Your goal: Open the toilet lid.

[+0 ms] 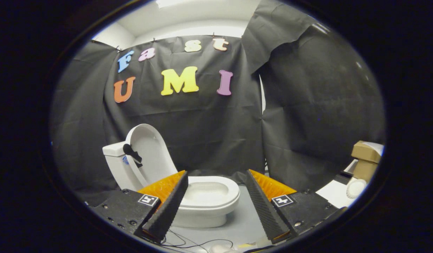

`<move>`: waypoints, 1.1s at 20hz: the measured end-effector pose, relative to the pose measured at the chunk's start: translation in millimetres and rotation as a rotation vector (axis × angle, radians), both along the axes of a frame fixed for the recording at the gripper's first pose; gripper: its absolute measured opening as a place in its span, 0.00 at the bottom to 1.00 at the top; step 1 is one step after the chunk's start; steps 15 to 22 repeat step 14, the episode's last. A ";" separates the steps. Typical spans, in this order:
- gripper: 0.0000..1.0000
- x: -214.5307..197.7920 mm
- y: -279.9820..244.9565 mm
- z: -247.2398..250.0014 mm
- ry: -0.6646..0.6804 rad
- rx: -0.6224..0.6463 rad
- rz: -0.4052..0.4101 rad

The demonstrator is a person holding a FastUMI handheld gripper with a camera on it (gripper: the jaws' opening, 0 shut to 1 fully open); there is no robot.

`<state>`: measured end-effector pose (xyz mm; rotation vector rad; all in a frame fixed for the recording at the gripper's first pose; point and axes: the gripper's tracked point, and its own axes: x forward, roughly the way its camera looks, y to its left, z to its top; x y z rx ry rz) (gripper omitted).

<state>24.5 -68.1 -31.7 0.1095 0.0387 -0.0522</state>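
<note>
The claw (216, 186) is held spread wide, nothing pinched between its fingers. Just ahead, between them, a small white toilet (205, 202) is seen on the grey tabletop (246, 219), its rounded white lid (151, 151) raised upright against the tank.

tool (216, 181) ridged fingers, black screwed blocks, 2 square markers

I see glossy smooth white toilet (205, 200), lid (151, 151) same finish. Booth wall (209, 133) matt wrinkled cloth. Hand-held gripper (216, 196) spread apart, pads (167, 207) ribbed. Cardboard box (365, 156) matt.
</note>
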 end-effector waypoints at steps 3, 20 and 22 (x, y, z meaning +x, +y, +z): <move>1.00 -0.3 1.3 3.1 -0.010 0.019 0.006; 1.00 -2.6 6.4 8.4 -0.012 0.001 0.013; 1.00 -2.6 6.4 8.4 -0.012 0.001 0.013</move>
